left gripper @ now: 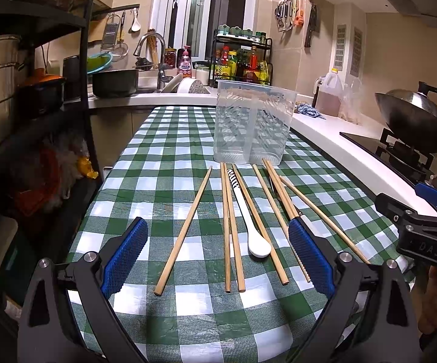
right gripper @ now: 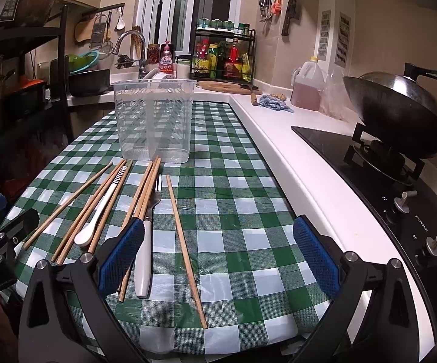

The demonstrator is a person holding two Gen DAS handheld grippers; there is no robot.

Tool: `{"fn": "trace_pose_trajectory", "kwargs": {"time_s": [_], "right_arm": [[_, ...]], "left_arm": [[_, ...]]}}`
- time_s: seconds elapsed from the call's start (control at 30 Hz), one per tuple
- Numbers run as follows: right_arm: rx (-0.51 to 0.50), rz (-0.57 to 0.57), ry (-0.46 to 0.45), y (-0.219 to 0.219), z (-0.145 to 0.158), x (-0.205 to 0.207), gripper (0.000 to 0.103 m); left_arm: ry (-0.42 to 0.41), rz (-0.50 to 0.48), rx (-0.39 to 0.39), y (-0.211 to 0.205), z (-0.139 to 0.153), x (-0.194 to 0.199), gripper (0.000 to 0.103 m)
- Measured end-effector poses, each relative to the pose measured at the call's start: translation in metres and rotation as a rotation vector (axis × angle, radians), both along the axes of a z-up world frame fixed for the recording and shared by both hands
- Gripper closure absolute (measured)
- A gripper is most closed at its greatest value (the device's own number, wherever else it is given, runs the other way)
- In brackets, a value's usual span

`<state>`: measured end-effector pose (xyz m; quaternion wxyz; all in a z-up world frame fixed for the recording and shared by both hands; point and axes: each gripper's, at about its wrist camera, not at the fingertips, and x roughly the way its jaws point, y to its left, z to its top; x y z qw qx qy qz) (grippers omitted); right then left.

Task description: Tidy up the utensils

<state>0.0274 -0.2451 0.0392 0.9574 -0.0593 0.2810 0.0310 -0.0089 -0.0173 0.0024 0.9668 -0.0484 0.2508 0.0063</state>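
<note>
Only the right wrist view shows the fork (right gripper: pixel 150 227) plainly, with its metal tines and white handle lying between the chopsticks; in the left wrist view it is almost wholly hidden behind the right blue pad. The left wrist view in turn shows all of the left-hand chopsticks (left gripper: pixel 232 230) end to end, which the right view partly cuts off. Counted across both views, there are seven wooden chopsticks, one white spoon (left gripper: pixel 250 220) with a striped handle, one fork, and one clear plastic holder (left gripper: pixel 253 122) with two compartments, standing upright on the green checked tablecloth (left gripper: pixel 170 151) just beyond the tips of the utensils. All the utensils lie flat on the cloth, outside the holder. The left gripper (left gripper: pixel 218 255) hangs above them with its jaws spread wide, holding nothing. The right gripper (right gripper: pixel 218 255) is likewise wide open and empty, over the fork and the rightmost chopstick (right gripper: pixel 185 248).
</note>
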Motion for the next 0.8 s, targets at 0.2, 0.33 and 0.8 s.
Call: {"fn": "trace_pose_trajectory", "kwargs": {"time_s": [0.2, 0.33, 0.8], "right_arm": [[-0.001, -0.003, -0.004, 0.0004, 0.0002, -0.001, 0.006], [-0.003, -0.004, -0.005, 0.0009, 0.001, -0.0002, 0.006], [0.002, -0.001, 0.013, -0.0008, -0.0018, 0.0008, 0.011]], "left_arm": [[0.0, -0.002, 0.002, -0.0006, 0.0007, -0.0002, 0.012], [0.001, -0.002, 0.002, -0.001, 0.0005, -0.0004, 0.012], [0.001, -0.004, 0.001, -0.0024, 0.0004, 0.0, 0.013]]}}
